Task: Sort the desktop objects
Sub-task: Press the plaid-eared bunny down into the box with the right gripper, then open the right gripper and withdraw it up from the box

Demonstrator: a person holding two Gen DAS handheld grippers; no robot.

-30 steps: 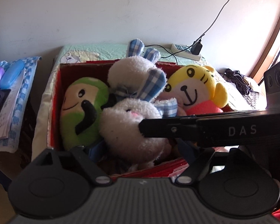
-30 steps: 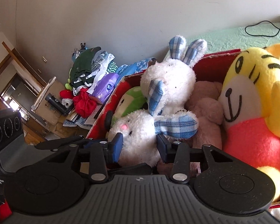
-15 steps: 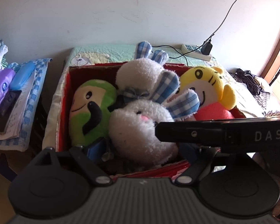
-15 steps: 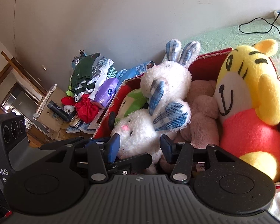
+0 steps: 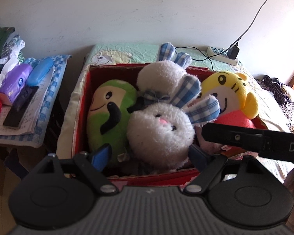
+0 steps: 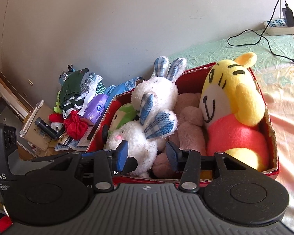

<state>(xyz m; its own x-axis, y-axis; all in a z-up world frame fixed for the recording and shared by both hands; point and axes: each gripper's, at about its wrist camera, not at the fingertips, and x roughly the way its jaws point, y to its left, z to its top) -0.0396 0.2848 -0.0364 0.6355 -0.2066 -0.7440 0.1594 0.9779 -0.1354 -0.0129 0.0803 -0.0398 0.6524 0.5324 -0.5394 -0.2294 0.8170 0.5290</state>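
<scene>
The bed (image 6: 225,51), under a pale green printed sheet, carries a red cardboard box (image 6: 272,137) near the front. Far right by the wall lies a white power strip (image 6: 280,26), its black cable (image 6: 250,37) trailing across the sheet.

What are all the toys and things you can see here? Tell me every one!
red box: 1, red, on the bed, holding the toys
white bunnies: 2, white with blue checked ears, middle of the box
green plush: 1, green, left side of the box
yellow tiger: 1, yellow and pink-red, right side of the box
pink plush: 1, dusty pink, between bunnies and tiger
tissue pack: 1, purple, side table
blue case: 1, blue, beside the tissues
power strip: 1, white, by the wall
clothes pile: 1, mixed colours, far left
left gripper: 1, black, open, before the front bunny
right gripper: 1, black, open, at the box's near edge
</scene>
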